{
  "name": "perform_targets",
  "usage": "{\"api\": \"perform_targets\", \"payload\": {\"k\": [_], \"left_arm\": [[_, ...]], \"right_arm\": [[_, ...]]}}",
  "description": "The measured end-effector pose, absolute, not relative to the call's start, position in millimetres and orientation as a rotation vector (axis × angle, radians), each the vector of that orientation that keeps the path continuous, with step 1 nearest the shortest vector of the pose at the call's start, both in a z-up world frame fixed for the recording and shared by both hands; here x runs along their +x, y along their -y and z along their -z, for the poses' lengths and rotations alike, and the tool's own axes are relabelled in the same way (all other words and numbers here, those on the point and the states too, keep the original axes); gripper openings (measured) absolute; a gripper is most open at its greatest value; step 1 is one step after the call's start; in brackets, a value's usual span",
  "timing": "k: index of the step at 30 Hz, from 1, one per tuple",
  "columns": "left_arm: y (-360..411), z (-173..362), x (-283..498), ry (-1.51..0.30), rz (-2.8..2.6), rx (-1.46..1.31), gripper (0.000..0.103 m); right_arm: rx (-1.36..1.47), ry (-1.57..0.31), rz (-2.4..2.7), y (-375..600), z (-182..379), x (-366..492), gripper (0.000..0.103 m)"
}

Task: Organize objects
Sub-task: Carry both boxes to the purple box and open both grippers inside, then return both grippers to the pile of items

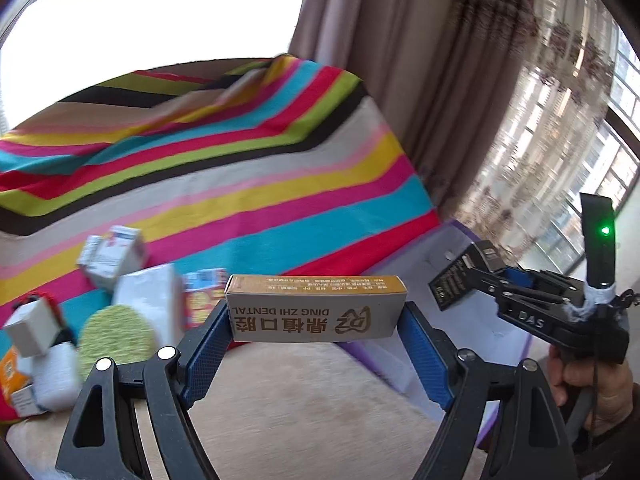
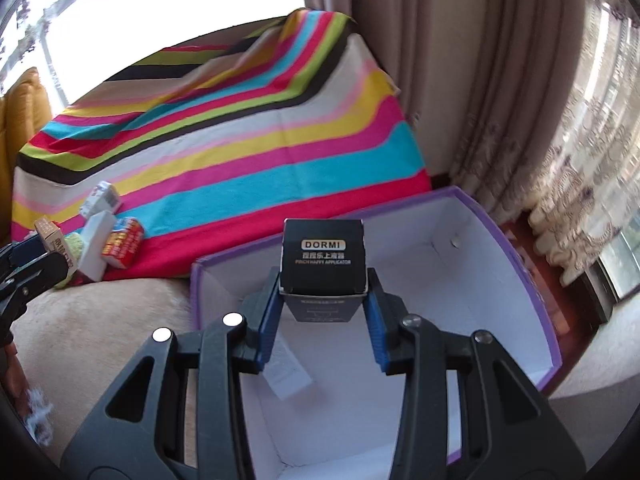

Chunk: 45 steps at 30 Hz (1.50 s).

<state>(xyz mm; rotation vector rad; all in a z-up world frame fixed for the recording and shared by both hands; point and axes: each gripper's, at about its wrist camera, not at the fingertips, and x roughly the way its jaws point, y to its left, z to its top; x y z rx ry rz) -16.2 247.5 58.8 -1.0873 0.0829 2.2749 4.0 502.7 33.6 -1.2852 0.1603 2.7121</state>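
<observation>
My left gripper [image 1: 316, 318] is shut on a tan box marked DING ZHI DENTAL [image 1: 316, 312], which sits crosswise between the blue pads above a beige cushion. My right gripper [image 2: 324, 280] is shut on a black DORMI box [image 2: 323, 256] and holds it over the open purple-rimmed white bin [image 2: 516, 252]. A slim white box [image 2: 286, 372] lies on the bin's floor. In the left wrist view the right gripper [image 1: 456, 286] with the black box [image 1: 448, 290] hangs over the bin [image 1: 400, 368]. In the right wrist view the left gripper [image 2: 44, 252] shows at the left edge.
A heap of small boxes [image 1: 120, 260] and a round green pad [image 1: 116, 336] lie on the striped blanket [image 1: 240, 184] left of the bin. The same heap [image 2: 108, 236] shows in the right wrist view. Curtains [image 2: 460, 80] and windows stand behind. A hand [image 1: 592, 384] holds the right gripper.
</observation>
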Motion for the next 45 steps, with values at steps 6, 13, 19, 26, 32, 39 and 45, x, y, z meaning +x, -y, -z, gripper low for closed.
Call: {"api": "perform_targets", "payload": {"k": [6,13,19,26,32,39,45], "left_arm": [[-293.7,-47.8,-14.3,-0.130,-2.159,-1.128,0.083],[-329.6,-46.4,-18.7,-0.101,-2.055,-1.131,0.084],[-331.5,-42.5,-24.7,-0.054,-2.027,-1.154,0.087],[-318.2,-42.7,-26.7,-0.014,-2.049,-1.163,0.087],[-293.8,-48.6,-31.7,0.041,-2.106,-1.144,0.087],[-257.5,-54.8,-34.6,0.069,-2.160,-1.123,0.087],[-209.0,-57.4,-34.4,0.146,-2.213,-1.128,0.087]], "right_arm": [[-1.296,-0.185,-2.622,-532.6,-25.9,14.7,0.043],[-1.295,-0.261,-2.553,-555.1,-21.2,20.8,0.044],[-1.268,-0.294,-2.520,-561.6,-23.6,21.1,0.069],[-1.291,-0.305,-2.538,-556.1,-24.1,16.2,0.072],[-1.309,-0.291,-2.570,-540.3,-26.6,9.8,0.072],[-1.331,-0.252,-2.644,-504.6,-33.6,0.6,0.073],[-1.372,-0.225,-2.703,-469.4,-36.2,-12.4,0.074]]}}
